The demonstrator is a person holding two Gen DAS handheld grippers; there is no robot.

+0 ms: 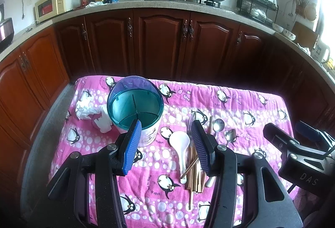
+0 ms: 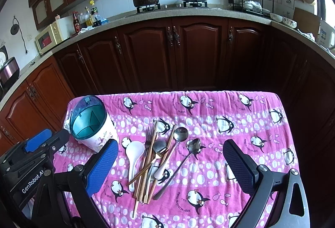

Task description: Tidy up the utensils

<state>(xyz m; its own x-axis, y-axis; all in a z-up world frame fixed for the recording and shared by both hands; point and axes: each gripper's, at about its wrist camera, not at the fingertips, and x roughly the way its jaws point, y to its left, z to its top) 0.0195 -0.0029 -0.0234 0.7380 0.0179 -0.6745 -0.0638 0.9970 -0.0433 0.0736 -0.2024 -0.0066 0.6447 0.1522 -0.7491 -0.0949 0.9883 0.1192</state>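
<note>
Left gripper (image 1: 165, 133) and right gripper (image 2: 169, 156): both gaping, nothing clamped. Crumpled tissue (image 1: 88, 110) beside utensil holder (image 1: 136, 102): left view only. Fork (image 2: 149, 138) among chopsticks (image 2: 146, 167): clear in right view only.

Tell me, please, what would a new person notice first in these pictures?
First the bright pink penguin cloth that covers the table. On it, at the left, stands a white utensil holder with a teal divided insert, still empty. Beside it lies a loose pile of utensils: spoons, chopsticks, a fork and a white ladle spoon.
</note>
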